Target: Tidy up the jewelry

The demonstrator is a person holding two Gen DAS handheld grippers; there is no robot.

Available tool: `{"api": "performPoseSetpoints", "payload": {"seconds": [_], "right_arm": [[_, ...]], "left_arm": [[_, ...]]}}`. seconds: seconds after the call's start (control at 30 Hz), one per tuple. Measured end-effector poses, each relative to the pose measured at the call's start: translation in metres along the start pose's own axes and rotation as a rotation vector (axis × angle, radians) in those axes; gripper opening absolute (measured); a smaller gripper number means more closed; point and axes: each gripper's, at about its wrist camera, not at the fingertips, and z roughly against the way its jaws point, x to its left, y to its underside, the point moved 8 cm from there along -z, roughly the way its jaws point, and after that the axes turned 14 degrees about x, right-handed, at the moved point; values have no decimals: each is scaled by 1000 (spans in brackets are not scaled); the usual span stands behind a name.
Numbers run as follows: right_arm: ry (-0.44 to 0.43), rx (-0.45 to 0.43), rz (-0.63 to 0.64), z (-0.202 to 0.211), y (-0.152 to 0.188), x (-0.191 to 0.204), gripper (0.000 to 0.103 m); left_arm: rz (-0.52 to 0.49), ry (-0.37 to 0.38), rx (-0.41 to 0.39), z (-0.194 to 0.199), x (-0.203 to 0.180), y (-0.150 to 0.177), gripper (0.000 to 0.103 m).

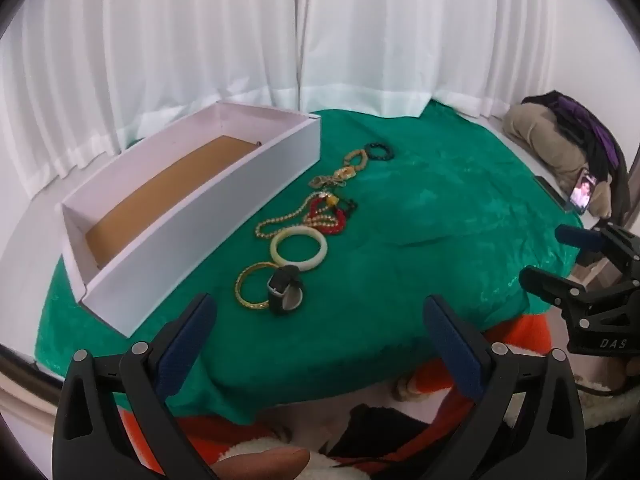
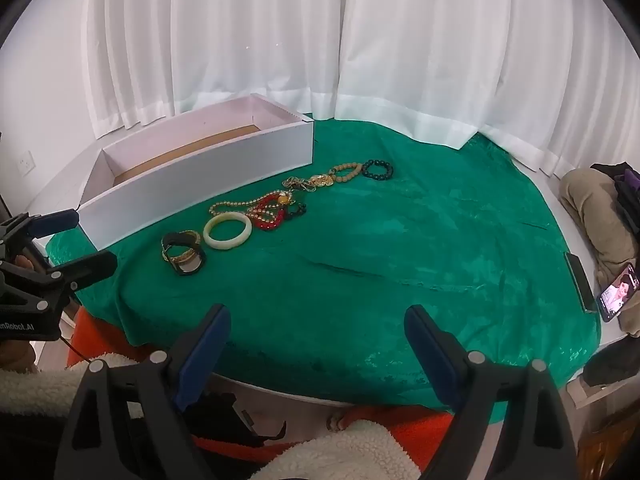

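A row of jewelry lies on the green cloth (image 1: 420,240) beside a long white box (image 1: 200,216) with a brown floor. From near to far: a black watch (image 1: 285,294) on a gold bangle (image 1: 252,286), a white bangle (image 1: 299,249), a pearl necklace (image 1: 280,220), red beads (image 1: 328,218), a gold chain (image 1: 334,178), tan beads (image 1: 356,160), a dark bead bracelet (image 1: 380,151). My left gripper (image 1: 320,320) is open and empty, short of the watch. My right gripper (image 2: 318,330) is open and empty above the cloth's near edge. The box (image 2: 200,188) and white bangle (image 2: 227,230) also show in the right wrist view.
White curtains (image 1: 280,32) hang behind the table. A lit phone (image 2: 616,292) and a dark flat object (image 2: 580,280) sit at the cloth's right edge, next to a beige bundle (image 2: 592,208). Orange fabric (image 1: 520,332) lies below the table's front edge.
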Motion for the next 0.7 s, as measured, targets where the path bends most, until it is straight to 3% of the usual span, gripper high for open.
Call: {"api": "performPoseSetpoints", "payload": {"seconds": [0.7], "right_arm": [[-6,12,0,-4,1,-1,91]], "left_arm": [[21,9,-6,0,9,0,103]]}}
